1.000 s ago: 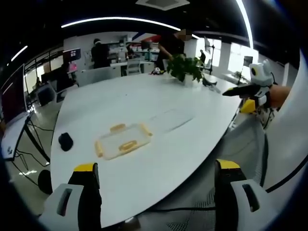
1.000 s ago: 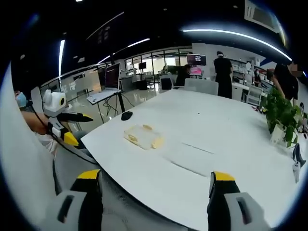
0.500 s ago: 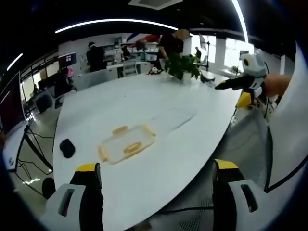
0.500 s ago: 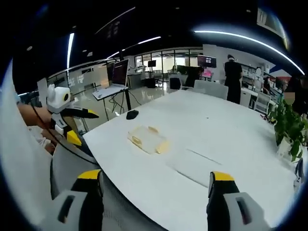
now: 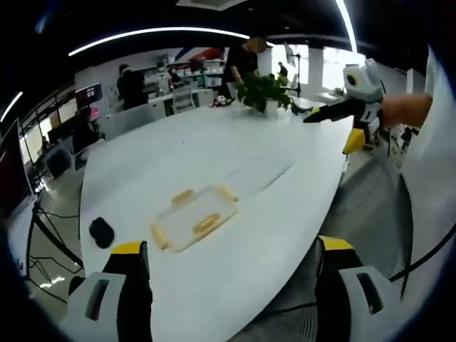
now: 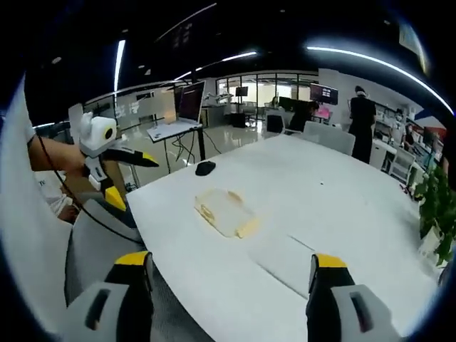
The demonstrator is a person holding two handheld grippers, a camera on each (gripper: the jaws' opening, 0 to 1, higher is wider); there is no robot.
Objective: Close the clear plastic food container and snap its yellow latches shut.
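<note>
From the left gripper view I see my left gripper point(image 5: 228, 285) held above the near edge of the white table point(image 5: 285, 192), its two jaws spread wide with nothing between them. The clear container point(image 5: 192, 217) lies flat on the table at about 11 o'clock from the jaws, well inside the edge, with yellow latches point(image 5: 205, 224) along its sides. I cannot tell whether the latches are snapped down. A small black mouse point(image 5: 101, 230) sits at 9 o'clock from the container, near the table's far-left edge. A potted plant point(image 5: 265, 91) stands at the far end, well apart from the container. Bare white tabletop surrounds the container on every side, so I have open room to approach. At 2 o'clock the right gripper point(image 5: 335, 114) hangs beyond the table's edge, held in a hand point(image 5: 402, 110).

In the right gripper view my right gripper point(image 6: 228, 285) is also spread open and empty, over the table's near edge. The container point(image 6: 226, 211) lies at 12 o'clock from the jaws, the mouse point(image 6: 205, 168) beyond it near the table corner. The left gripper point(image 6: 125, 160) shows at 10 o'clock, off the table's edge. A laptop point(image 6: 182, 117) stands on a separate desk behind, and people point(image 6: 362, 117) stand far off.
</note>
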